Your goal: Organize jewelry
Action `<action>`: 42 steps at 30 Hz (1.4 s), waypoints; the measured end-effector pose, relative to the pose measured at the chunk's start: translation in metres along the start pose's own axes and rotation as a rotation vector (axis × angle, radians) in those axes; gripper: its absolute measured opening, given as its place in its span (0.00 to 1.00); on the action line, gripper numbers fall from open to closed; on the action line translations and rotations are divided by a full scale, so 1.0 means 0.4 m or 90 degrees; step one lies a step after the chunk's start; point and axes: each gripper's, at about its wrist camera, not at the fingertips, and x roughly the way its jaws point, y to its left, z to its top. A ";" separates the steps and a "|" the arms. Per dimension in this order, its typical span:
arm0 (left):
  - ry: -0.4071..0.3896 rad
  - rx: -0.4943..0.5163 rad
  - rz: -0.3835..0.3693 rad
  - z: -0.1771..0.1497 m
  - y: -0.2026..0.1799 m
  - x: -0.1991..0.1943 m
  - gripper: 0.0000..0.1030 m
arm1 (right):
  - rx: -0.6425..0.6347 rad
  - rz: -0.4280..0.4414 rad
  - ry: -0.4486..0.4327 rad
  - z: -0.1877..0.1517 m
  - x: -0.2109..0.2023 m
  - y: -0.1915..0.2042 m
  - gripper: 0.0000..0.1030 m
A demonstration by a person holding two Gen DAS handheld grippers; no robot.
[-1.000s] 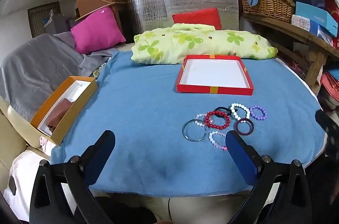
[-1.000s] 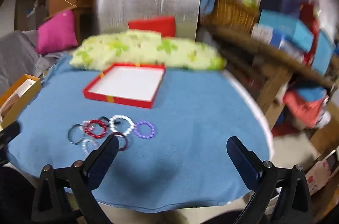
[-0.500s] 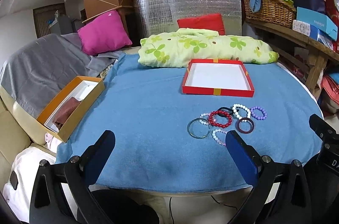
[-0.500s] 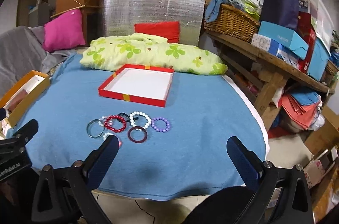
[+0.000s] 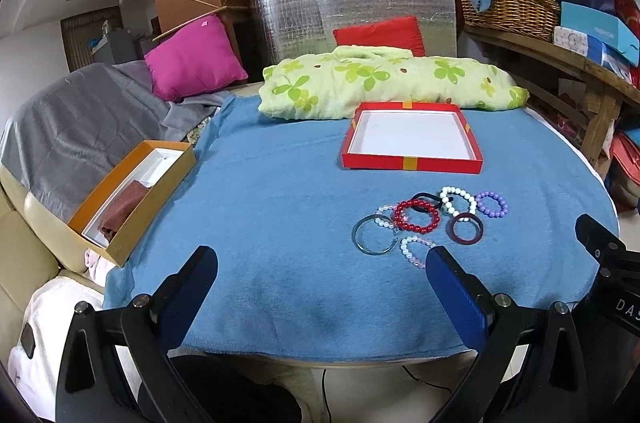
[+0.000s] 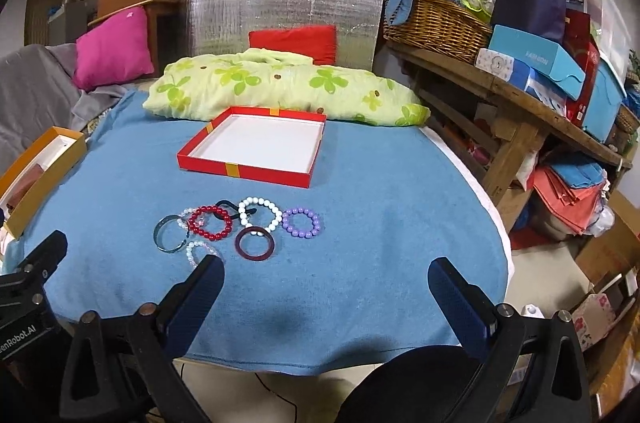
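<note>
Several bracelets lie clustered on the blue cloth: a red bead one (image 5: pixel 416 216) (image 6: pixel 210 223), a white bead one (image 5: pixel 457 201) (image 6: pixel 260 214), a purple bead one (image 5: pixel 492 204) (image 6: pixel 301 222), a dark maroon bangle (image 5: pixel 464 228) (image 6: pixel 255 243), a grey metal bangle (image 5: pixel 371 240) (image 6: pixel 170 234) and a pale pink bead one (image 5: pixel 416 251) (image 6: pixel 198 252). Behind them sits a shallow red box (image 5: pixel 412 161) (image 6: pixel 248 171) with a white inside, nothing in it. My left gripper (image 5: pixel 322 259) and right gripper (image 6: pixel 326 271) hover open near the table's front edge, holding nothing.
An orange box (image 5: pixel 132 199) (image 6: pixel 40 175) holding a brown cloth sits at the table's left edge. A green-leaf pillow (image 5: pixel 384 83) (image 6: pixel 280 91) lies behind the red box. A wooden shelf (image 6: pixel 520 91) with a basket and boxes stands to the right.
Both grippers have drawn back and up from the table, so the bracelets and red box sit farther off. The right wrist view has steadied after a blurred swing. Nothing on the cloth moved.
</note>
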 end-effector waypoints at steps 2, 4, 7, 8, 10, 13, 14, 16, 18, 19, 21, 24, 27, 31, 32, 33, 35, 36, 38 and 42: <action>0.000 -0.004 0.004 0.001 0.003 0.002 1.00 | 0.002 0.004 0.004 -0.001 0.005 0.002 1.00; -0.001 -0.009 0.005 0.003 0.008 0.002 1.00 | 0.004 0.004 0.004 -0.002 0.008 0.004 1.00; -0.001 -0.012 0.007 0.005 0.014 0.003 1.00 | 0.004 0.006 0.005 0.000 0.010 0.007 1.00; -0.001 -0.012 0.008 0.006 0.016 0.004 1.00 | 0.004 0.007 0.005 -0.001 0.010 0.009 1.00; -0.001 -0.014 0.008 0.006 0.020 0.004 1.00 | 0.003 0.007 0.005 0.000 0.011 0.011 1.00; -0.001 -0.016 0.011 0.006 0.025 0.004 1.00 | 0.000 0.010 0.005 0.002 0.011 0.014 1.00; -0.001 -0.016 0.011 0.006 0.025 0.004 1.00 | 0.001 0.011 0.004 0.001 0.010 0.016 1.00; -0.001 -0.018 0.013 0.006 0.027 0.005 1.00 | 0.000 0.013 0.003 0.001 0.008 0.020 1.00; -0.001 -0.018 0.014 0.006 0.030 0.004 1.00 | 0.000 0.013 0.003 0.003 0.009 0.022 1.00; -0.001 -0.019 0.015 0.006 0.031 0.004 1.00 | 0.000 0.014 0.003 0.004 0.010 0.022 1.00; -0.001 -0.019 0.014 0.005 0.031 0.004 1.00 | -0.002 0.015 0.003 0.006 0.011 0.026 1.00; -0.003 -0.018 0.016 0.005 0.032 0.005 1.00 | -0.001 0.018 0.003 0.006 0.012 0.026 1.00; -0.003 -0.018 0.018 0.006 0.030 0.006 1.00 | 0.000 0.018 0.003 0.005 0.012 0.025 1.00; -0.002 -0.015 0.020 0.005 0.029 0.007 1.00 | 0.004 0.019 0.004 0.007 0.015 0.021 1.00; -0.001 -0.014 0.020 0.005 0.026 0.008 1.00 | 0.004 0.018 0.004 0.006 0.016 0.021 1.00; 0.000 -0.013 0.020 0.004 0.024 0.010 1.00 | 0.004 0.018 0.005 0.006 0.017 0.021 1.00; 0.002 -0.013 0.021 0.004 0.024 0.016 1.00 | 0.005 0.019 0.006 0.005 0.023 0.020 1.00; 0.004 -0.013 0.020 0.003 0.024 0.020 1.00 | 0.005 0.019 0.007 0.005 0.025 0.020 1.00; 0.008 -0.014 0.021 0.003 0.026 0.030 1.00 | 0.004 0.019 0.009 0.006 0.035 0.020 1.00; 0.019 -0.014 0.024 0.001 0.026 0.059 1.00 | 0.005 0.018 0.015 0.006 0.060 0.020 1.00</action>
